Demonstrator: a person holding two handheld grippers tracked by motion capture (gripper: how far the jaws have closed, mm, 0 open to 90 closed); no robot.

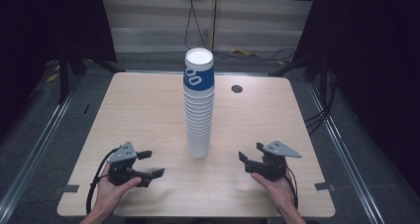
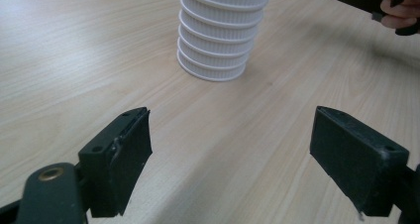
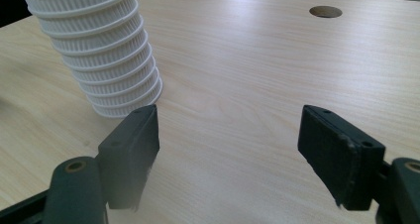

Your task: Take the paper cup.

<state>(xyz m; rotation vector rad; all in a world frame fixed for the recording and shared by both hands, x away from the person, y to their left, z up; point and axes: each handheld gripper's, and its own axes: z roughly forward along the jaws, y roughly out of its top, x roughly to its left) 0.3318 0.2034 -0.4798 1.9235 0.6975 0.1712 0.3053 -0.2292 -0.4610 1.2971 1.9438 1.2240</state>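
Plainly nothing is in hand yet: the left gripper [image 1: 154,163] and the right gripper [image 1: 250,156] both stand with jaws apart and empty, resting low near the front edge of the table [image 1: 138,110]. Between them, a little farther back, the tall stack of paper cups [image 1: 199,102] stands upright and untouched, so all the cup work seems left to do; each hand holds its gripper level, jaws angled inward toward the stack's base.

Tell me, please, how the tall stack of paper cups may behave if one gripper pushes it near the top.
The stack of cups is tall on a narrow base, so it would probably tip rather than slide. It looks light, being thin paper. Its ribbed rims may give some grip, but the walls could crush.
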